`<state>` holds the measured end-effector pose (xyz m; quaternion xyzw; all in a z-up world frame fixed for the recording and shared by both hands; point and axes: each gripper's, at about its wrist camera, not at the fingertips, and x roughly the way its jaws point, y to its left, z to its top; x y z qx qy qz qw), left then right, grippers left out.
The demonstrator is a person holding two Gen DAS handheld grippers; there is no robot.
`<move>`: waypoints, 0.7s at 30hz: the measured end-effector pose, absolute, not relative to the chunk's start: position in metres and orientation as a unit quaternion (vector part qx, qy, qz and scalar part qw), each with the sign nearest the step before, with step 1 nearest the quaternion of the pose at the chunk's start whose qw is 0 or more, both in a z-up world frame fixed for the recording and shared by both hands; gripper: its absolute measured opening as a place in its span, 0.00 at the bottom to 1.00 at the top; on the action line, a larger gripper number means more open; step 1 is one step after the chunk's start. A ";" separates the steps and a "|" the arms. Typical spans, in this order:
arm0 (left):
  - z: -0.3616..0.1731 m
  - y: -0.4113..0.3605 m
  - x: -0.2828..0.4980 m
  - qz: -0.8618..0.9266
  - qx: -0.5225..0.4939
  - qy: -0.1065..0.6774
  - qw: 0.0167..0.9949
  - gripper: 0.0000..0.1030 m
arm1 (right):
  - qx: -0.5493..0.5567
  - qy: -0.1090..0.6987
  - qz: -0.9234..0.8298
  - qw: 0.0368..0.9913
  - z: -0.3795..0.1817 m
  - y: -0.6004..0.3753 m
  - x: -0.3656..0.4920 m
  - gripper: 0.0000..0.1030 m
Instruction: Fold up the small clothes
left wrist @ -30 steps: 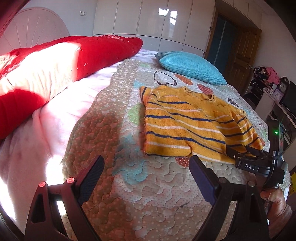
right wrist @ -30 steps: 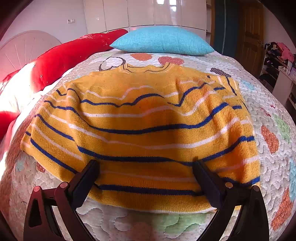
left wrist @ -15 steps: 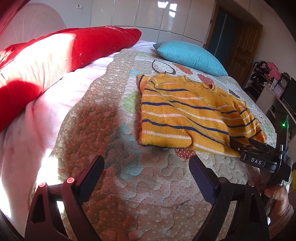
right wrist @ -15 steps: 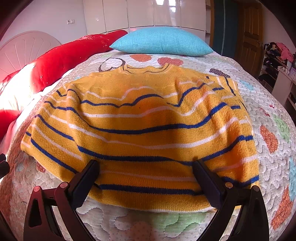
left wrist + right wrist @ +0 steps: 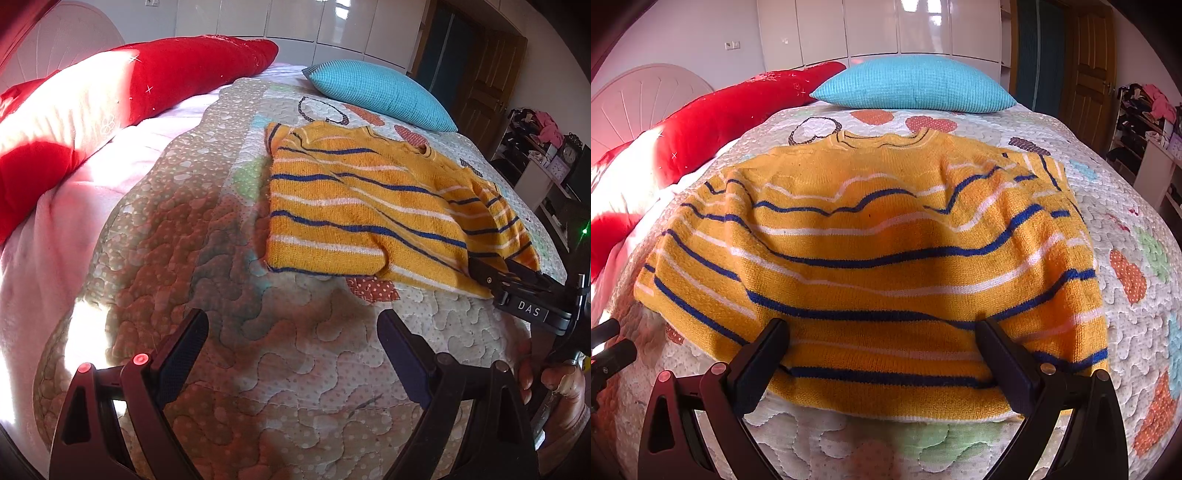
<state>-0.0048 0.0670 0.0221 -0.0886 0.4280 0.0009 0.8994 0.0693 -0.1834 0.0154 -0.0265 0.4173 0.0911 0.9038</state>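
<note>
Left wrist view: the left tool [image 5: 291, 334] hangs over the quilted bedspread [image 5: 229, 280] with its two dark fingers spread wide and nothing between them. Ahead and to the right lies the yellow striped sweater [image 5: 369, 206], spread on the bed with its neckline toward the far side and its hem toward the camera. A sleeve is folded in across the body on the right. Beyond the sweater rests a blue pillow [image 5: 376, 94], and a red blanket [image 5: 147, 81] runs along the left side of the bed, part of it in bright sun. At the right edge the right tool [image 5: 517, 291] reaches over the sweater's near right corner, with the person's right hand [image 5: 557, 384] gripping its handle below.

Right wrist view: the right tool [image 5: 882, 354] sits low over the sweater's [image 5: 886, 236] hem, its fingers spread wide, one on each side of the lower middle of the garment. Whether the tips press into the knit I cannot tell; they pinch nothing. The sweater fills most of the view, lying flat on the bedspread [image 5: 1137, 229]. The blue pillow [image 5: 916, 90] lies beyond its neckline, near but apart. The red blanket [image 5: 731, 122] is on the left.
</note>
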 end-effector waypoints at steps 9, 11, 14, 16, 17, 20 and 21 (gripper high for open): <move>0.013 0.062 -0.002 0.006 -0.079 0.440 0.895 0.89 | -0.025 0.416 0.092 0.904 0.018 -0.184 0.070 0.99; 0.011 0.062 -0.002 0.006 -0.077 0.441 0.894 0.89 | -0.024 0.416 0.092 0.904 0.018 -0.184 0.070 0.99; 0.009 0.061 -0.001 0.008 -0.073 0.443 0.893 0.89 | -0.023 0.415 0.091 0.905 0.019 -0.183 0.070 0.99; 0.008 0.060 -0.001 0.008 -0.071 0.444 0.893 0.89 | -0.023 0.415 0.091 0.905 0.019 -0.183 0.070 0.99; 0.008 0.059 0.000 0.008 -0.069 0.444 0.893 0.90 | -0.023 0.415 0.092 0.905 0.020 -0.183 0.070 0.99; 0.006 0.058 0.002 0.007 -0.065 0.445 0.893 0.92 | -0.022 0.414 0.091 0.905 0.020 -0.182 0.070 0.99; 0.006 0.058 0.003 0.007 -0.065 0.446 0.893 0.92 | -0.021 0.414 0.091 0.905 0.020 -0.182 0.070 0.99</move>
